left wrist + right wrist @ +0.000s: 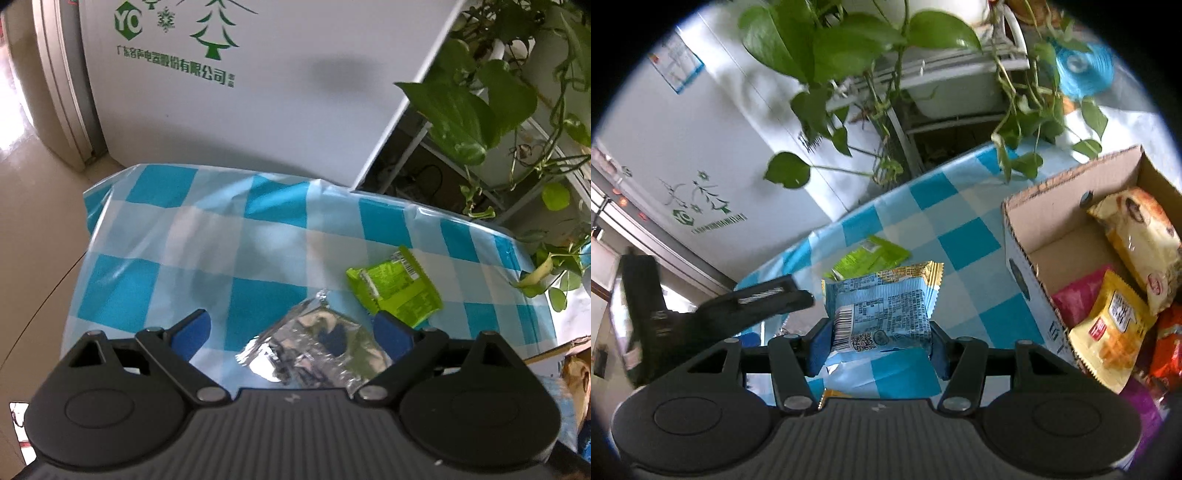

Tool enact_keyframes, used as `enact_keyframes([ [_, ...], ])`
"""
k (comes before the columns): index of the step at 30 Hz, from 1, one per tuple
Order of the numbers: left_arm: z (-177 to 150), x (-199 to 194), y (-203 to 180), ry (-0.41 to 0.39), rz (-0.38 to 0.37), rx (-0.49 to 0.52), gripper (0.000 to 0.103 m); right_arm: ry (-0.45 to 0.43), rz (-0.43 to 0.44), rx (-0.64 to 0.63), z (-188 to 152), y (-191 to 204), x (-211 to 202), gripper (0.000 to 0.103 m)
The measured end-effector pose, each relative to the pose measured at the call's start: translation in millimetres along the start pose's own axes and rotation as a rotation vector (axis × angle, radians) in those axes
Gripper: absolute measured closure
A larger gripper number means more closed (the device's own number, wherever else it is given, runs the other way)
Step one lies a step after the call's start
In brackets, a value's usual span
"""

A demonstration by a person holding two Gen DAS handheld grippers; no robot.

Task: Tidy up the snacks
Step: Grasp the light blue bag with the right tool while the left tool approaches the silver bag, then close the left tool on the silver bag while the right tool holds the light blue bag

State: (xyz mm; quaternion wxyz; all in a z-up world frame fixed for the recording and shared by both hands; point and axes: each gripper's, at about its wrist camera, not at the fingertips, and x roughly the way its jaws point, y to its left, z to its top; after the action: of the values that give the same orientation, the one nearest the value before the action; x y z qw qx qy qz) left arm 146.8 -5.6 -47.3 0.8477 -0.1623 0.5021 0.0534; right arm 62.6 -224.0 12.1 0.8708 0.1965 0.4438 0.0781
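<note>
My right gripper is shut on a light blue snack packet with gold crimped ends, held above the checked tablecloth. To its right stands an open cardboard box holding yellow, pink and orange snack packs. A green snack packet lies on the cloth beyond the blue one. In the left wrist view my left gripper is open over a silver foil packet, which lies between its blue pads without being pressed. The green snack packet lies just beyond the right pad.
A white appliance with green print stands behind the table. A leafy trailing plant on a white rack hangs over the table's far right corner. The other gripper's black body shows at the left of the right wrist view. Tan floor lies left.
</note>
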Motion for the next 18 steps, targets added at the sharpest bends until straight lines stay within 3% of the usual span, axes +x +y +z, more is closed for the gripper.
enact_keyframes([
  [7, -5.6, 20.0, -14.9, 0.017, 0.051, 0.04, 0.008, -0.039, -0.018, -0.014, 4.1, -4.2, -9.0, 0.042],
  [14, -16.9, 7.0, -12.4, 0.007, 0.092, 0.163, 0.005, -0.033, -0.021, -0.025, 4.4, -12.2, -11.3, 0.042],
  [18, -19.5, -0.2, 1.9, 0.03, 0.075, 0.163, 0.005, -0.022, -0.019, -0.033, 2.2, -12.7, -11.6, 0.042],
])
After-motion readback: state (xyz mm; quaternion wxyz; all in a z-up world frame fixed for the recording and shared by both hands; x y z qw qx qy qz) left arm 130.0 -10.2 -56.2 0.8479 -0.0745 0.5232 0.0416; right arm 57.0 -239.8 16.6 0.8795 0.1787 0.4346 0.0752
